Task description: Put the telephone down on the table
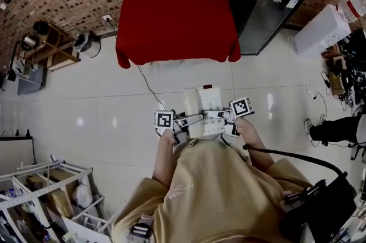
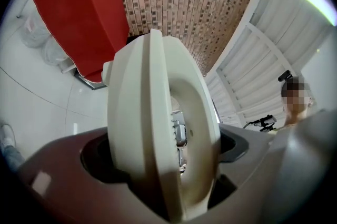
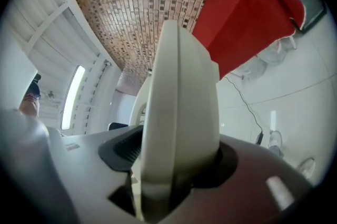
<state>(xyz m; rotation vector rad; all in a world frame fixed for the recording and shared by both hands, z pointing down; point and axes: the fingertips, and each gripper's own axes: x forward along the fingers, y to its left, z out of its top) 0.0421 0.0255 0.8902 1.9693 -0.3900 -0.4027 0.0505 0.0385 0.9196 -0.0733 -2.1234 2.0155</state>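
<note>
Nearest us, our beige shirt fills the lower head view. Just beyond it the cream plastic desk telephone hangs over white floor tiles, well short of the near edge of the red-cloth-covered worktop. We see the left tool and right tool each pinching one side (a two-sided clamp likely keeps it level). Its underside is hidden, and its keypad is too small to make out.

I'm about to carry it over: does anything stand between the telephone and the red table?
Nothing visible does. The left tool and right tool hold the telephone above tile floor; only a thin cable lies on it before the red-clothed table.
</note>
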